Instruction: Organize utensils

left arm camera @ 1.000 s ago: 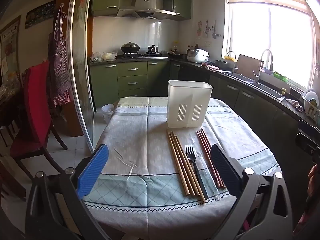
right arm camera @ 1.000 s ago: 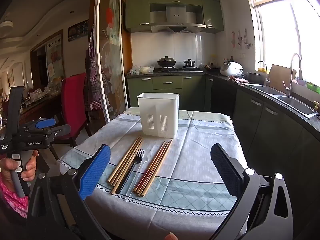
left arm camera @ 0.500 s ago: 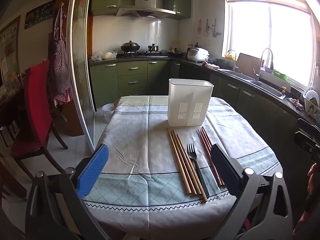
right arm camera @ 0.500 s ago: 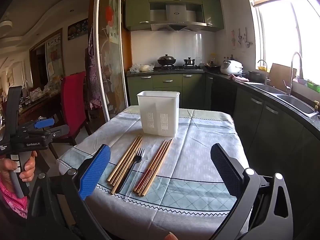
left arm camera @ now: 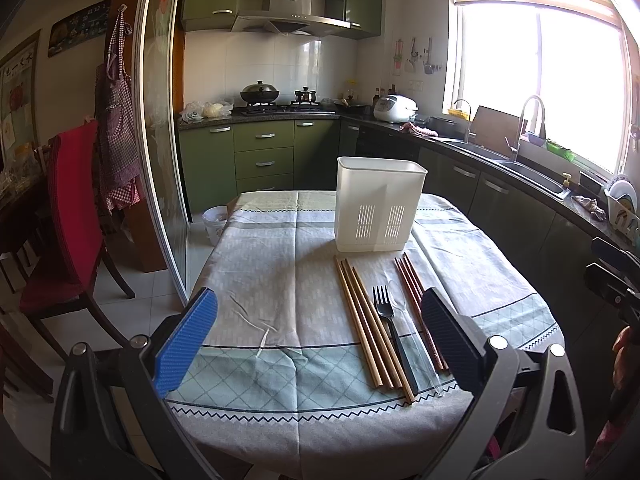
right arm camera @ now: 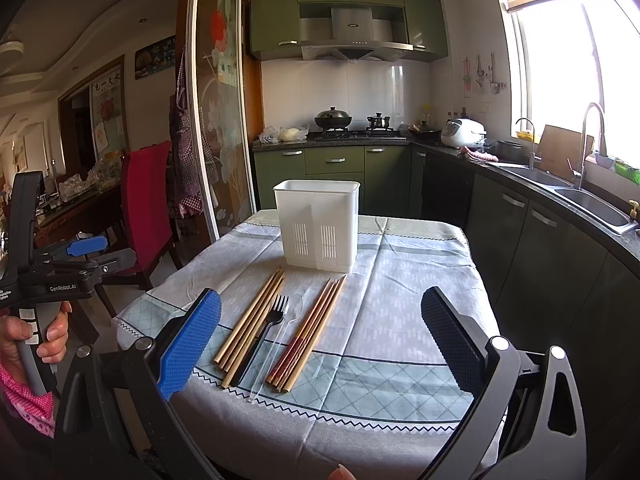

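Right wrist view: utensils laid out before a white caddy (right arm camera: 318,229) on the tablecloth (right arm camera: 400,304)
Light chopsticks (right arm camera: 250,324), black fork (right arm camera: 266,332), clear spoon (right arm camera: 280,336) and dark chopsticks (right arm camera: 308,334) lie side by side; right gripper (right arm camera: 320,344) and left gripper (left arm camera: 318,338) hover with jaws wide apart, empty

Each black-framed tool (right arm camera: 320,332) has one blue ribbed pad, one black, silver screws; the person wears a pink patterned sleeve (right arm camera: 20,396)

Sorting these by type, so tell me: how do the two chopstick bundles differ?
The light wooden chopsticks are plain tan and lie on the black fork's left. The reddish chopsticks are darker with patterned handle ends, lying right of the clear spoon. Both bundles lie flat, tips toward the white caddy.
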A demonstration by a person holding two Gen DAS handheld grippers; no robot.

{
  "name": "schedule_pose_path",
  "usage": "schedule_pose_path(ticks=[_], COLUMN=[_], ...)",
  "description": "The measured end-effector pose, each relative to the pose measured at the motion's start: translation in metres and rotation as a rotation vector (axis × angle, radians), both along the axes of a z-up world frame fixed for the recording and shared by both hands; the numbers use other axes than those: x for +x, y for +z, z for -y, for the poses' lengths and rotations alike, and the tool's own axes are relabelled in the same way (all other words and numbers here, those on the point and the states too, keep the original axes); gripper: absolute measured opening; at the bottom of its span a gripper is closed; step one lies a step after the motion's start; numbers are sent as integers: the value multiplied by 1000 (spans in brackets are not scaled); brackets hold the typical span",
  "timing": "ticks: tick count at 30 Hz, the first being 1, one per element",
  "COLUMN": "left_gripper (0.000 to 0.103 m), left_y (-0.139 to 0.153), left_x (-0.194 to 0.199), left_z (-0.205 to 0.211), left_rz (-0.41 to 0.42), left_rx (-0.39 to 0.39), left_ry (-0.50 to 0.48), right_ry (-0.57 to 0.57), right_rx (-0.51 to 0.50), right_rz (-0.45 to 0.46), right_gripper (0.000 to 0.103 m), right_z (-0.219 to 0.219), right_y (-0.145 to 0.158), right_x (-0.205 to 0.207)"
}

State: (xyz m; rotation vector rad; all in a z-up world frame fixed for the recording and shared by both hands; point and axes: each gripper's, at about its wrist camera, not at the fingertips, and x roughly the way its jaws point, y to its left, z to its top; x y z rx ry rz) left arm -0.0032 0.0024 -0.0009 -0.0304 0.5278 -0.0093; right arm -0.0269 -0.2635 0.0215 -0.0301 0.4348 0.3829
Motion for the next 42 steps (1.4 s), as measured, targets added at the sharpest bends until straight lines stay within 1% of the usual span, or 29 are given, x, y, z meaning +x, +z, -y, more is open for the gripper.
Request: schedule_pose_path(ticks=[5, 6, 8, 22, 27, 29, 32, 42], left_gripper=[97, 97, 97, 97, 97, 97, 97, 97], left_y=[0, -1, -1, -3, -5, -6, -6, -5], left_x=[-1, 1, 1, 1, 1, 1, 1, 1], left_z=[4, -3, -3, -3, -4, -5, -5, -6], left_rz=[-3, -4, -4, -8, -9, -10, -10, -11], left_rx=[1, -5, -7, -7, -11, -12, -12, -13], left_ry=[-3, -1, -1, -1, 1, 2, 1, 1], right_ry=[-1, -2, -1, -2, 0, 1, 1, 1], right_rx=[1, 1, 2, 2, 2, 2, 5, 6], right_rz=[-1, -1, -1, -7, -7, -10, -13, -15], right_gripper=[99, 99, 99, 99, 99, 99, 99, 99], right_z=[0, 0, -1, -1, -5, -6, -6, -6], right_y=[1, 1, -6, -5, -11, -22, -27, -28], right_x=[0, 0, 2, 3, 4, 10, 12, 14])
